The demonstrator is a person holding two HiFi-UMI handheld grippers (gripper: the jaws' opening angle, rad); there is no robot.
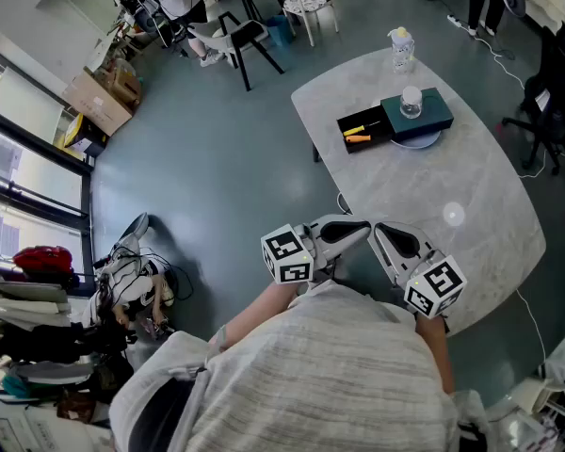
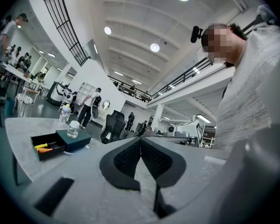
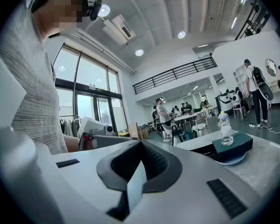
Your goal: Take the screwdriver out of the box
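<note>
- Head view: the left gripper (image 1: 358, 231) and right gripper (image 1: 380, 232) are hovering side by side at the near edge of the grey table (image 1: 471, 205), tips almost meeting. The screwdriver (image 1: 357, 137) is lying inside the black box (image 1: 364, 129) at the table's far side, well apart from both.
- Left gripper view: the jaws are pressing together with nothing between them. The box (image 2: 50, 146), with the screwdriver's (image 2: 44, 148) yellow and orange handles showing, is sitting far off to their left.
- Right gripper view: the jaws are meeting at the tips, empty. A green case (image 3: 232, 146) carrying a small jar (image 3: 227, 136) is standing far right. The screwdriver is not showing here.
</note>
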